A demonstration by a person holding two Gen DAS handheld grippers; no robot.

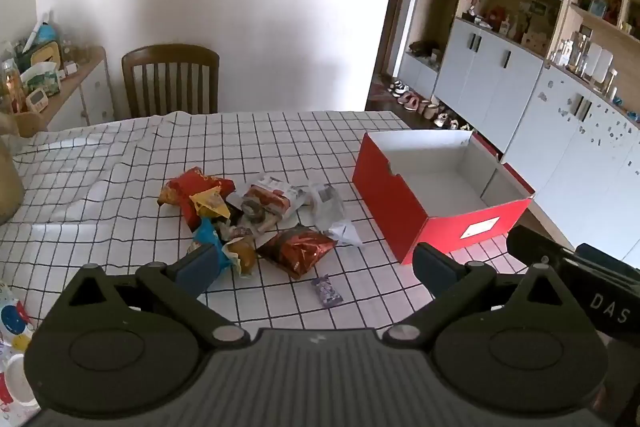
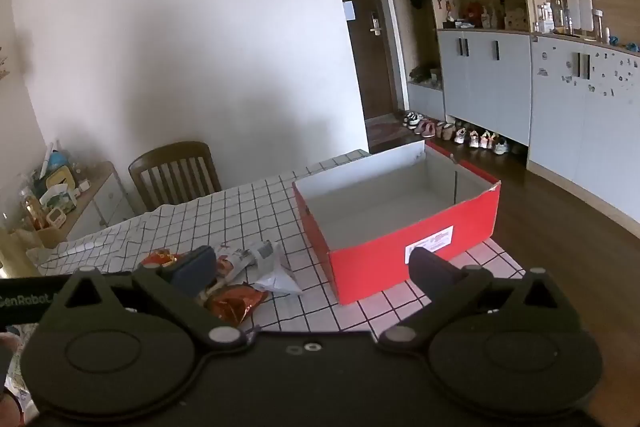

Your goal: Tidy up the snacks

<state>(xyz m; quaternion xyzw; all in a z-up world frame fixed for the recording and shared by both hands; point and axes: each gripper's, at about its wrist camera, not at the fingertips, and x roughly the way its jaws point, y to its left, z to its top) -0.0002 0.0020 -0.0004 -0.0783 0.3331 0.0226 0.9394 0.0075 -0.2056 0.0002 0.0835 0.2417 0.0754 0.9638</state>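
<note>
Red cardboard marks your target: the open red box [image 1: 420,211] sits on the table [image 1: 120,187] at about 2 o'clock from your left hand-held gripper [image 1: 316,265], white inside with nothing visible in it, a white label on its near end wall. Your left hand-held gripper hangs above the checked tablecloth [image 1: 260,135] with its jaws spread wide and nothing between them.

The snack pile [image 1: 248,215] lies on the table at roughly 11 o'clock from that gripper, well apart from the box. In it you have a red bag [image 1: 188,189] at the pile's 10 o'clock edge, a yellow packet [image 1: 210,203] lying on it, a blue packet [image 1: 208,237] touching the gripper's left finger in the picture, a shiny brown-red foil bag [image 1: 298,251] at the near side, and clear wrappers [image 1: 328,207] on the side toward the box. A small purple packet [image 1: 328,291] lies alone on the cloth, just at 12 o'clock between the fingers.

Your right hand-held gripper [image 2: 312,267] is likewise spread wide and holds nothing; in its view the box [image 2: 372,263] stands at 12 to 1 o'clock and the foil bag [image 2: 236,301] at 10 o'clock. A wooden chair [image 1: 170,79] stands behind the table's far edge.
</note>
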